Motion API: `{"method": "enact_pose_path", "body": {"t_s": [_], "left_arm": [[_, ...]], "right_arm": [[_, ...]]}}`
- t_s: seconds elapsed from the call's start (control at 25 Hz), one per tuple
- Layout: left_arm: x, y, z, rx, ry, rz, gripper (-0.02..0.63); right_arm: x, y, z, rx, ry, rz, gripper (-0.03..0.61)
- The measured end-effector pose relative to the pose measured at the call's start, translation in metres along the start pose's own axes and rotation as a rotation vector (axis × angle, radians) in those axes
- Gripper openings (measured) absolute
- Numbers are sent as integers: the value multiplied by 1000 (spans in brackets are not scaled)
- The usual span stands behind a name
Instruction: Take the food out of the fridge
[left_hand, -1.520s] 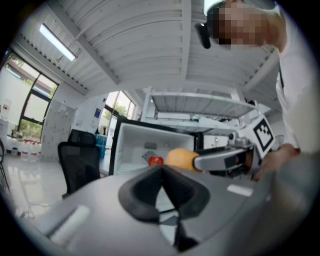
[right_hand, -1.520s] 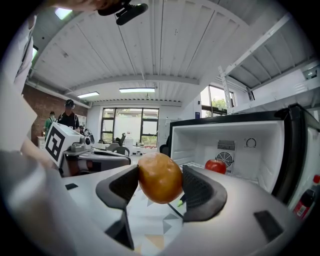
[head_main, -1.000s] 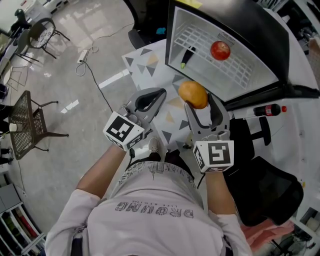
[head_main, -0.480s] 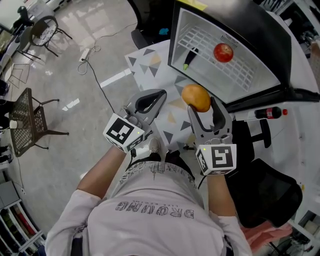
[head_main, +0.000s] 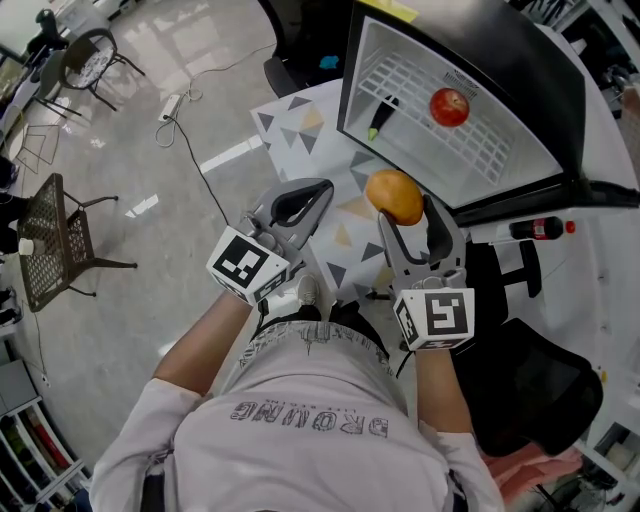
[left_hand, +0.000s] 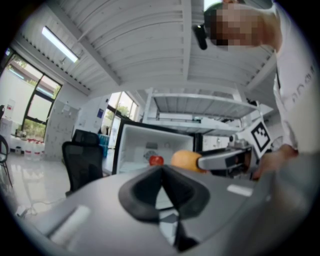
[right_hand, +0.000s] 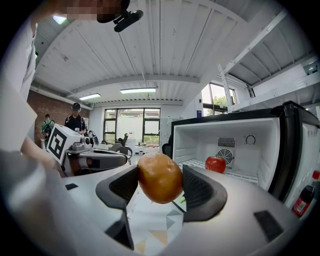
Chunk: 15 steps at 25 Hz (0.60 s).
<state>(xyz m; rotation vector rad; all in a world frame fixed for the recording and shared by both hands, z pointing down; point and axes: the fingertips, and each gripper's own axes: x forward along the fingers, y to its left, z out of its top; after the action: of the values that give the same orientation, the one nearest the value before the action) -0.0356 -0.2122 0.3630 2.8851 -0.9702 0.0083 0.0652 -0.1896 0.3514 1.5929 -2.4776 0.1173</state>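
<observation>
My right gripper (head_main: 405, 208) (right_hand: 160, 184) is shut on an orange (head_main: 394, 196) (right_hand: 160, 177), held in the air just in front of the open fridge (head_main: 350, 90). A red apple (head_main: 449, 107) (right_hand: 215, 164) lies on the white wire shelf inside. Near the fridge's left wall lies a dark item with a green tip (head_main: 378, 122). My left gripper (head_main: 320, 187) (left_hand: 161, 170) is shut with nothing in it, to the left of the right one over the patterned table (head_main: 290, 120). The left gripper view also shows the orange (left_hand: 184, 160) and the apple (left_hand: 156, 160).
A cola bottle (head_main: 535, 221) (right_hand: 304, 195) stands to the right of the fridge. A black office chair (head_main: 530, 390) is at my right side. Wire chairs (head_main: 55, 245) and a cable with a power strip (head_main: 168, 110) are on the floor at left.
The whole view has drifted slightly to the right. The right gripper still holds the orange at the same spot in front of the fridge, and the left gripper has not moved.
</observation>
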Motion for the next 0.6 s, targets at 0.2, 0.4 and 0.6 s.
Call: {"method": "enact_pose_path", "body": {"t_s": [0.2, 0.4, 0.6], "left_arm": [[3, 3, 3, 3, -1, -2, 9], [8, 4, 4, 5, 0, -9, 9], [11, 8, 2, 3, 7, -6, 9]], "right_arm": [[3, -5, -3, 5, 5, -1, 272], [8, -8, -4, 7, 6, 3, 272], [13, -11, -4, 8, 9, 6, 272]]}}
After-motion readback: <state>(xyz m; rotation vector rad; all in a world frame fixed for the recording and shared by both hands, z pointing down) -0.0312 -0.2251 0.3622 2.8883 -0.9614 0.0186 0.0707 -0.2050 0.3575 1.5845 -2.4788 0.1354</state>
